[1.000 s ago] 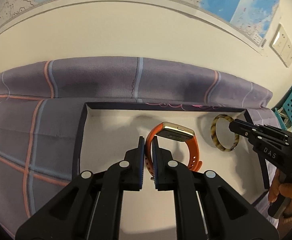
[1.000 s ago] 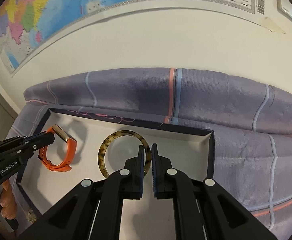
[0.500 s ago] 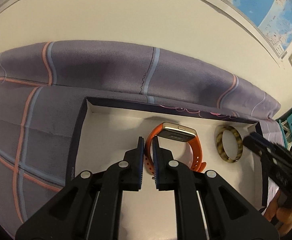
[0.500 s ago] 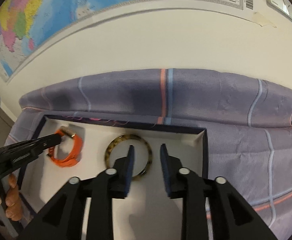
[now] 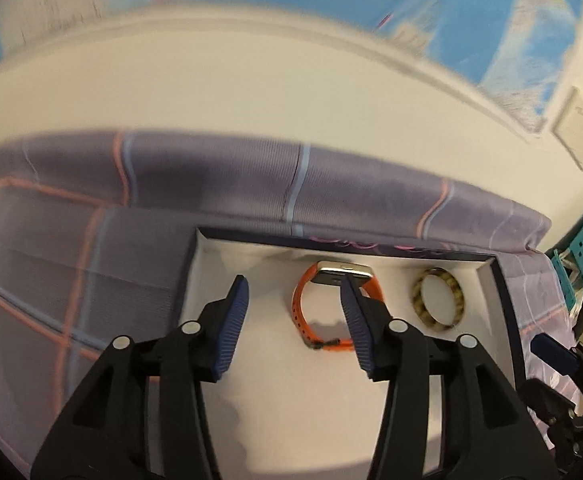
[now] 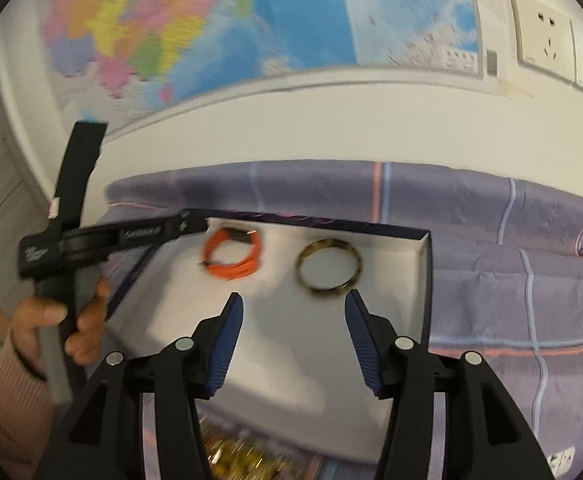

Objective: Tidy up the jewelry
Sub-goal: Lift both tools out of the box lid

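From the left wrist, the left gripper hangs above the white floor of the dark-rimmed box with its jaws spread wide and nothing between them; it looks done with its piece rather than reaching. Inside the box, toward its far wall, the orange watch stands on its strap with the gold face up, and just beside it, nearer the box's right wall, lies the tortoiseshell bangle; the two are apart, probably so each can be lifted out on its own. The box sits on a purple plaid cloth. From the right wrist, the right gripper is likewise parted and empty, hovering over the box short of the bangle, which lies flat near the box's right wall, with the watch just to its left. Something gold and blurred shows below the box's near edge; I cannot tell what.
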